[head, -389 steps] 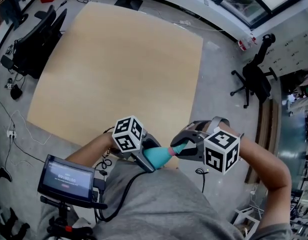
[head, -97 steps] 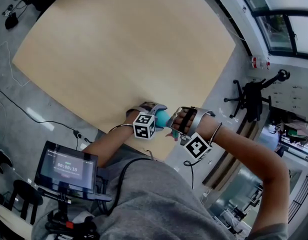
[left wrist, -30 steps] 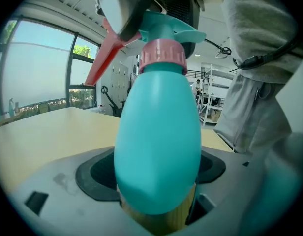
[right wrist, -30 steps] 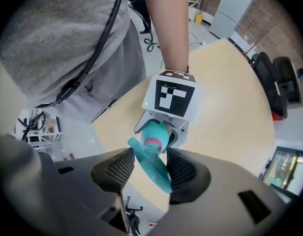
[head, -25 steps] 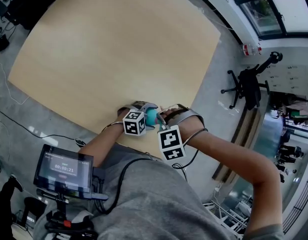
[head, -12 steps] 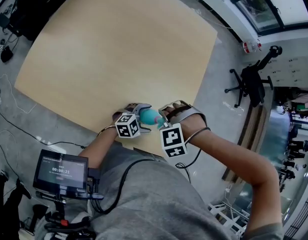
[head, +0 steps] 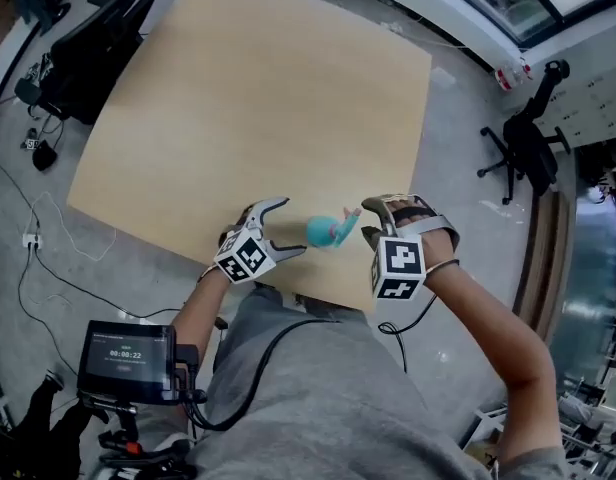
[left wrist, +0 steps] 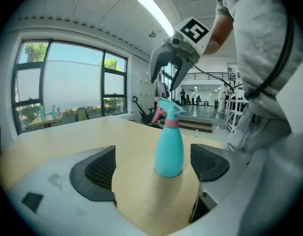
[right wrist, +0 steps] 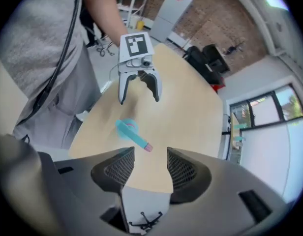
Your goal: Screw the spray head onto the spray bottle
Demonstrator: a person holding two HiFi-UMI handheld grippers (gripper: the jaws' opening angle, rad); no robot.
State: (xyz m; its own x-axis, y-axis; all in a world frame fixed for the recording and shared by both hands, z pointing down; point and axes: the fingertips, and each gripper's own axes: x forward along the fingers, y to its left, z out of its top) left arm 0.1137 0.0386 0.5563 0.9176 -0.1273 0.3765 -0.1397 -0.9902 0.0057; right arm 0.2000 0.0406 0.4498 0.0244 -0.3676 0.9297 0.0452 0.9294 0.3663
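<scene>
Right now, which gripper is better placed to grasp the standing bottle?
Probably left. The left gripper, open, faces the upright spray bottle level, framing its body; the right gripper looks down from above.

— How is the desk [head: 258, 98] finished?
— Pale wood, smooth and matt, is seen. The bottle [left wrist: 169, 151] is made of smooth teal plastic; the left tongs [left wrist: 152, 166] are cased in matt grey plastic, with black meshed pads [left wrist: 100, 171].

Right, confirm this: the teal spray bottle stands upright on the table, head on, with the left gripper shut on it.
Not shut: the left gripper is open, its jaws just opened, clear of the upright spray bottle. The left gripper view shows it.
</scene>
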